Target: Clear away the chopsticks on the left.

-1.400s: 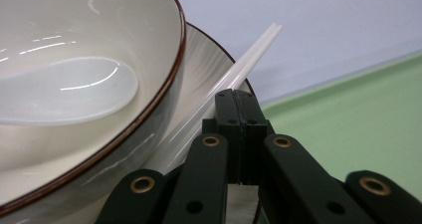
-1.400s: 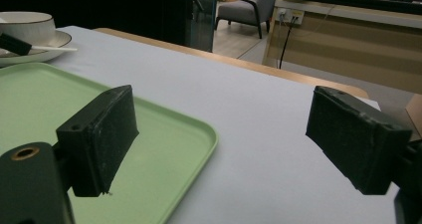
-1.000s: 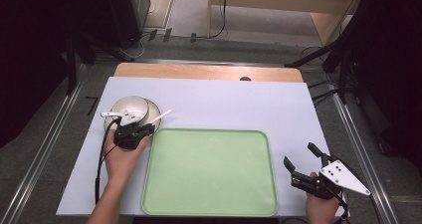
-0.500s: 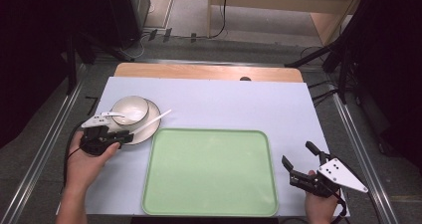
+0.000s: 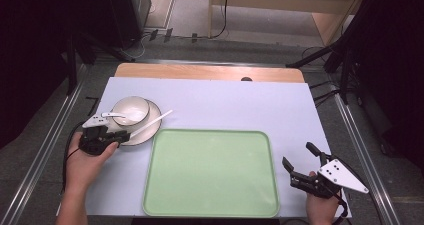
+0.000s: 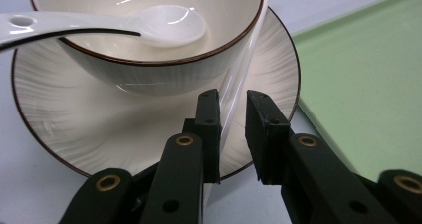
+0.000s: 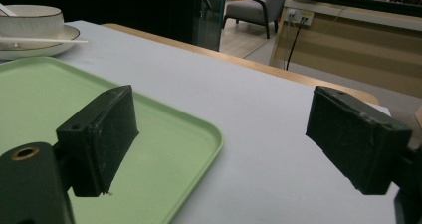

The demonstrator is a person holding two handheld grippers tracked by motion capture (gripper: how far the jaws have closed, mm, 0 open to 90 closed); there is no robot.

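A white bowl [image 5: 131,107] with a white spoon [image 5: 116,116] in it stands on a plate [image 5: 150,116] at the table's left. A thin white stick [image 5: 152,122] lies across the plate's front rim. My left gripper [image 5: 116,137] is at the plate's near-left edge. In the left gripper view its jaws [image 6: 232,97] stand a narrow way apart, and the stick [image 6: 249,50] fills the gap between them, with the bowl [image 6: 149,59] just beyond. My right gripper [image 5: 297,154] rests open right of the green tray [image 5: 212,172], with nothing between its jaws [image 7: 224,114].
The green tray [image 7: 164,134] lies bare in the middle front of the pale blue table cover [image 5: 240,105]. A wooden strip [image 5: 210,72] runs along the far edge. Metal rails flank the table on both sides.
My left gripper drew back from over the bowl to the left, then came in at the plate's front rim around the stick. The right gripper has barely moved.
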